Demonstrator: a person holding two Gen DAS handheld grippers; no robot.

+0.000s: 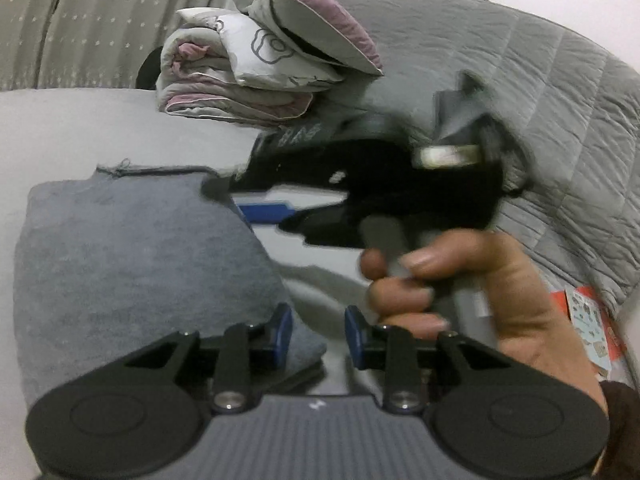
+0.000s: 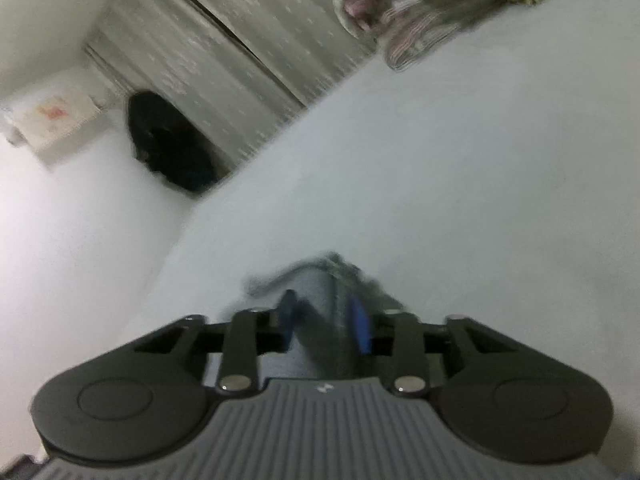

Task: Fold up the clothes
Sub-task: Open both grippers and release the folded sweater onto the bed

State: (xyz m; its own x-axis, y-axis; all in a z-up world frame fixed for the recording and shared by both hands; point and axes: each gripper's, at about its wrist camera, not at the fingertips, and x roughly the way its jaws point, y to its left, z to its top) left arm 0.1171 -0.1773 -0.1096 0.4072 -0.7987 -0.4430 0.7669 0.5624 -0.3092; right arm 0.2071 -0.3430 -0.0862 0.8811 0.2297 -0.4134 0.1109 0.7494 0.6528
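A grey folded cloth point(image 1: 132, 256) lies flat on the white sheet point(image 1: 80, 128). My left gripper point(image 1: 318, 336) hovers at its near right corner. Its left fingertip point(image 1: 282, 334) is over the cloth, and the gap mostly shows sheet, so it is open. A hand point(image 1: 460, 288) holds my right gripper point(image 1: 224, 190), whose tip rests at the cloth's far corner. In the right wrist view the picture is blurred. There a bunched ridge of the grey cloth point(image 2: 324, 304) fills my right gripper point(image 2: 323, 322) from pad to pad.
A pink and white folded quilt pile point(image 1: 260, 60) sits at the back, also seen blurred as the quilt pile point(image 2: 404, 12). A grey quilted blanket point(image 1: 540, 92) covers the right side. A patterned curtain point(image 1: 92, 20) hangs behind. A black object point(image 2: 168, 144) sits beside the bed. A coloured packet point(image 1: 592, 328) lies far right.
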